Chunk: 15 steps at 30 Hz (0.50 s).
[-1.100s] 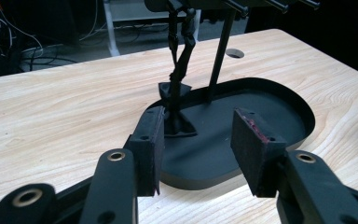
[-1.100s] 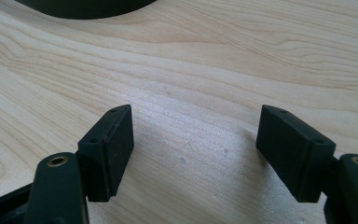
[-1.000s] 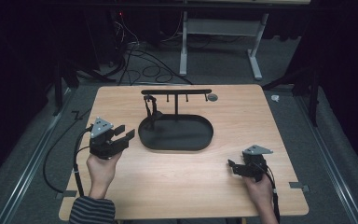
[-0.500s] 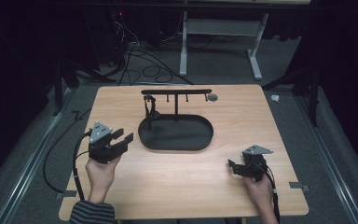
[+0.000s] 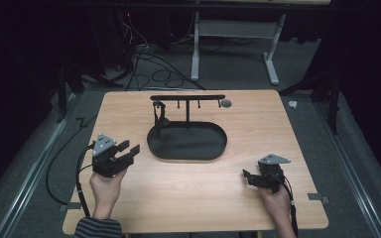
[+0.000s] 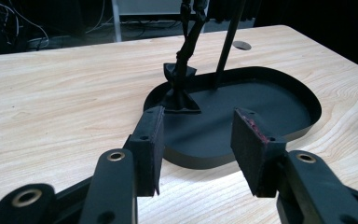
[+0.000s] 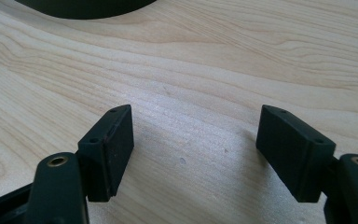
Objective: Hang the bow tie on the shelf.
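The black stand (image 6: 182, 79), perhaps draped, sits just ahead of the left gripper (image 6: 198, 140), jaws wide, empty.

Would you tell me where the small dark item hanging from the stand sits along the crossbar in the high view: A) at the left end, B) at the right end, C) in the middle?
A: the hanging item dangles near the left end of the stand's crossbar, above the oval black tray.
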Available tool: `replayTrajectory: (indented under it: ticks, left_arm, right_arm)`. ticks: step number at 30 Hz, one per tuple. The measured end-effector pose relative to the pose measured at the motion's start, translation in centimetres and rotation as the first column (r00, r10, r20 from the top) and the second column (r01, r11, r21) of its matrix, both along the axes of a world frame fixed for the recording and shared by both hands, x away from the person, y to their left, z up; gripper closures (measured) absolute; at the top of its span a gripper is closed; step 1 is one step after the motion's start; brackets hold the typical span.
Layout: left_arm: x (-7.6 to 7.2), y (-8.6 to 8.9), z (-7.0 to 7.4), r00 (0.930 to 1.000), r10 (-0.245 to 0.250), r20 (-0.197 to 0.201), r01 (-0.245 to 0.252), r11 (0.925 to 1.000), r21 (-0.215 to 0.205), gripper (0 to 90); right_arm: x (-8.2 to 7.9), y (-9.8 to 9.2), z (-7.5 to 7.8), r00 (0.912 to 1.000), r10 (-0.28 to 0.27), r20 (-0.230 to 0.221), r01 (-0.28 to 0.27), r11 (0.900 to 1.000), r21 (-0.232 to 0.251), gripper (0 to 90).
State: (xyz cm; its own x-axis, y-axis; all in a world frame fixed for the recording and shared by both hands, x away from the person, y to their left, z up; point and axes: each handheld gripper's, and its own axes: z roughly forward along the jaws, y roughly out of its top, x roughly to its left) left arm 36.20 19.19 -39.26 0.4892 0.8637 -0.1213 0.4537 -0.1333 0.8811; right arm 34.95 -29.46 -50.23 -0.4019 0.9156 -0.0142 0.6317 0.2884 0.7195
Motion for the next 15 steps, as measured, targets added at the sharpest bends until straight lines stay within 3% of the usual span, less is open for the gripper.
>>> replayTrajectory:
  ticks: [15]
  left_arm:
    - [-0.5, 0.2, -1.2, 0.9998, 0.003, -0.021, -0.003, 0.9999, -0.012, 54.6]
  right_arm:
    - [0.0, 0.0, 0.0, 1.0, 0.0, 0.0, 0.0, 1.0, 0.0, 28.7]
